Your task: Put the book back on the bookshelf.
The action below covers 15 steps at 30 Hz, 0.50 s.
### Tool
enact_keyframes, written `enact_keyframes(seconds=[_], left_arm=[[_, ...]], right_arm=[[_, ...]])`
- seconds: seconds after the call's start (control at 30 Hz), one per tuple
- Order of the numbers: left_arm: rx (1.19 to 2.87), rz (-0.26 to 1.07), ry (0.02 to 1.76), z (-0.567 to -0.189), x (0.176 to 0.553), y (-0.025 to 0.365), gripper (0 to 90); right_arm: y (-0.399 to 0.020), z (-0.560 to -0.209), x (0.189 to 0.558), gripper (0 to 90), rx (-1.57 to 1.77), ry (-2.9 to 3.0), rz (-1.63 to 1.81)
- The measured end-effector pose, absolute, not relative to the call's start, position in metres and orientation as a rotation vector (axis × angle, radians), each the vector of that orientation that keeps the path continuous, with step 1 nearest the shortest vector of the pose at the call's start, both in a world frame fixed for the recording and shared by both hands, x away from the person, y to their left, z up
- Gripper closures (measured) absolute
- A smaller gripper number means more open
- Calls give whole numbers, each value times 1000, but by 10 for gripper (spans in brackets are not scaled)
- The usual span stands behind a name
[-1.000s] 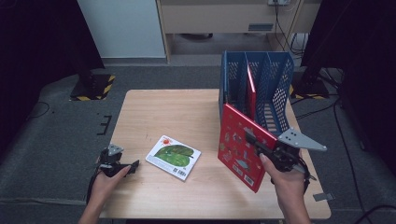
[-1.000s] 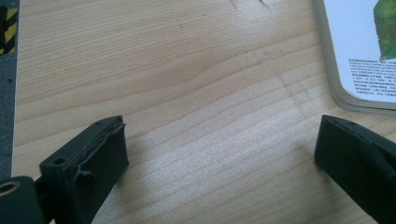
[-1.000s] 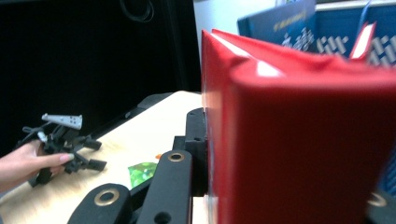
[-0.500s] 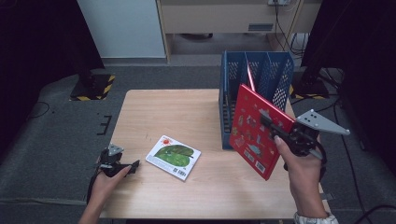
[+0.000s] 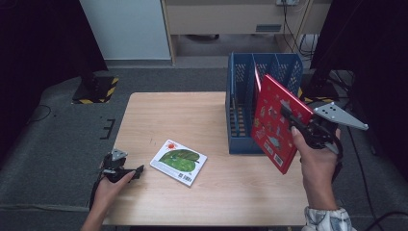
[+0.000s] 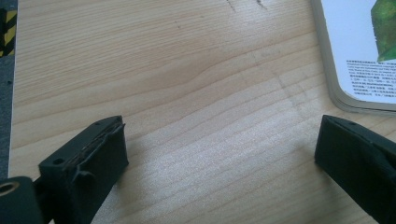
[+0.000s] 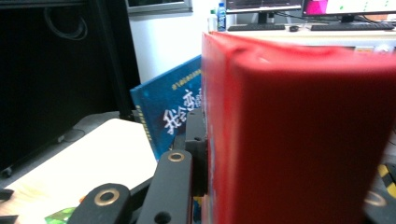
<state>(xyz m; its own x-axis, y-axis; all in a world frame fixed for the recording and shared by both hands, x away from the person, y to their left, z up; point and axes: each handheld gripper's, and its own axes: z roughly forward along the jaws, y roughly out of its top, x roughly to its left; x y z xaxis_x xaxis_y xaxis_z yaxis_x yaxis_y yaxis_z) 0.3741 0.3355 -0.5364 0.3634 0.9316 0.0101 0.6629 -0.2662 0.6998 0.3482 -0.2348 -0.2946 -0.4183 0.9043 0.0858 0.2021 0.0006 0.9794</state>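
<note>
A wooden counter [image 5: 202, 120] is seen from above. At its right, a red book [image 5: 272, 120] is held upright and tilted, clamped in the right tool [image 5: 293, 118], in front of a blue rack [image 5: 240, 96] with dividers. A green-covered book [image 5: 178, 161] lies flat near the counter's front. At the front left corner, the left tool [image 5: 134, 172] is rested on the counter, apart from that book.

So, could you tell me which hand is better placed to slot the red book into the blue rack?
Right: its gripper already clamps the red book beside the blue rack.
</note>
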Motion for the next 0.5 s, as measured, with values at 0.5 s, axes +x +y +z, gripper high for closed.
enact_keyframes(seconds=[0.5], left_arm=[[2021,575,1374,-536,374,335,13]], right_arm=[[-246,-296,363,796,1187,1608,1348]])
